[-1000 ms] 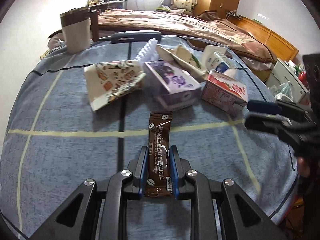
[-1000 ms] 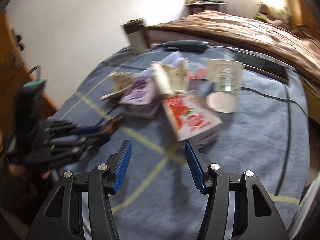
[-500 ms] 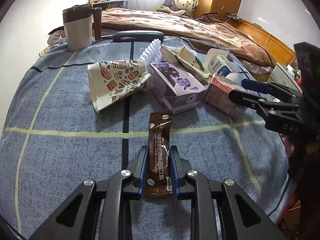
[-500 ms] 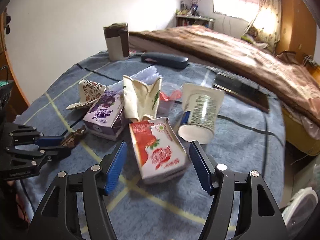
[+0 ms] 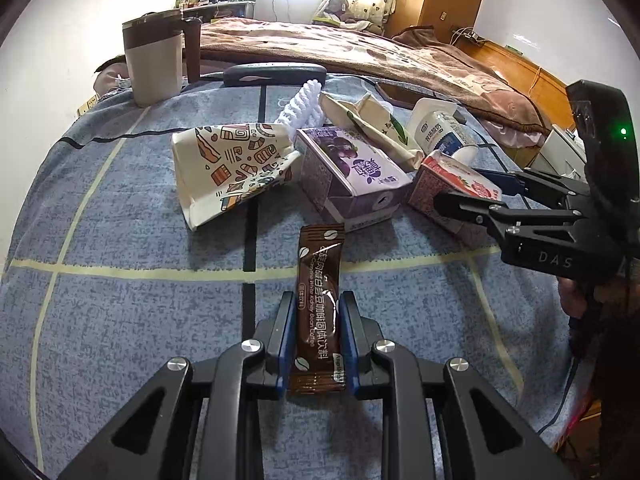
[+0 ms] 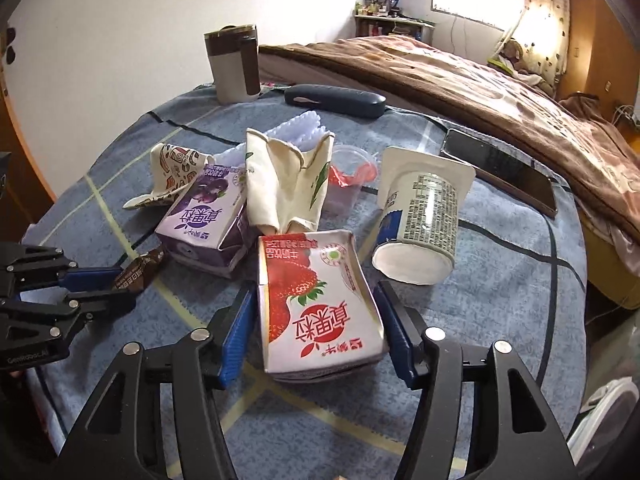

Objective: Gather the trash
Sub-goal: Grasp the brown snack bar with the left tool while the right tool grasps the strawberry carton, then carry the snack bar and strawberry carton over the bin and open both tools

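Observation:
My left gripper [image 5: 316, 312] is shut on a brown coffee sachet [image 5: 319, 308], held just above the blue cloth; the sachet also shows in the right wrist view [image 6: 138, 272]. My right gripper [image 6: 316, 304] is open, its jaws on either side of a red strawberry milk carton [image 6: 320, 312] lying on the cloth. That carton shows at the right in the left wrist view [image 5: 452, 188]. Behind lie a purple carton [image 6: 204, 220], a crushed cream paper cup [image 6: 288, 184], a patterned paper cup [image 5: 232, 168] and a tipped yogurt cup [image 6: 424, 216].
A thermos mug [image 6: 234, 64], a dark glasses case [image 6: 336, 98] and a phone [image 6: 500, 172] sit at the far side of the cloth-covered table [image 5: 120, 300]. A clear plastic cup with red scraps [image 6: 348, 176] lies behind the cream cup. A bed with a brown blanket [image 6: 460, 80] lies beyond.
My right gripper has moved forward and down until its open jaws stand around the strawberry carton. My left gripper has kept hold of the sachet and barely moved.

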Demonstrator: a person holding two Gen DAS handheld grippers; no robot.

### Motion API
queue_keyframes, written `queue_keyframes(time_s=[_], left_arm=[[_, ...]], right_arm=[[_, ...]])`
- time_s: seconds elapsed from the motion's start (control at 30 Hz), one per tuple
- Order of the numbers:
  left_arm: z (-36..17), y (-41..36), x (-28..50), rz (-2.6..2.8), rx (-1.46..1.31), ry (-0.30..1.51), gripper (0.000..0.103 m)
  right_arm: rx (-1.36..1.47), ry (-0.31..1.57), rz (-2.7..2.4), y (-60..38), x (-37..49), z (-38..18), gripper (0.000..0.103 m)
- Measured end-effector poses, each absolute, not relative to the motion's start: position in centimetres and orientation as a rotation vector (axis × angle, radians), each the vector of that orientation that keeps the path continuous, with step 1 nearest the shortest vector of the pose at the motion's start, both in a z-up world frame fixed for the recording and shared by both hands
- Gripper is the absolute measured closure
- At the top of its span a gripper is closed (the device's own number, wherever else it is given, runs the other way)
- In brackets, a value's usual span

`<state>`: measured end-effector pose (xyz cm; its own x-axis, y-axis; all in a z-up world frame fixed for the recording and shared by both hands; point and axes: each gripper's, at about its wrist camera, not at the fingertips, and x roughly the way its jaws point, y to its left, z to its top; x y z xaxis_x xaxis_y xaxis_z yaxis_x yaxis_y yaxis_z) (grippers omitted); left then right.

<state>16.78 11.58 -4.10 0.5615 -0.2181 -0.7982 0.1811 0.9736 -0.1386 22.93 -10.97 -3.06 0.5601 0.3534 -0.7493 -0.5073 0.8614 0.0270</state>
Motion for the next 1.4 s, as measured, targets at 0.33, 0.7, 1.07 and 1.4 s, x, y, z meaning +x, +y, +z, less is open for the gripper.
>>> queue_keyframes(time_s=[0.33,0.7,1.07,1.4], left_arm=[[-3.4,11.1,16.1,-0.223,-0.05,0.925,0.081],[-0.8,8.4,15.3,-0.253,-0.005,0.874,0.081],[1.8,1.7,15.2,-0.354,0.05,0.812,0.081],[3.4,-7.9,15.6,-0.519,0.119,0.773,0.081]], right_arm=[[-0.118,0.794,0.496,-12.4,21.8,-1.9,0.045],[-0.064,0.764,0.461,-15.2,20.2,-0.9,0.045],[-0.005,0.704,0.322,-22.1,17.5,1.0,0.045],[0.049,0.691,0.145,-30.3,15.2,1.6,0.045]])
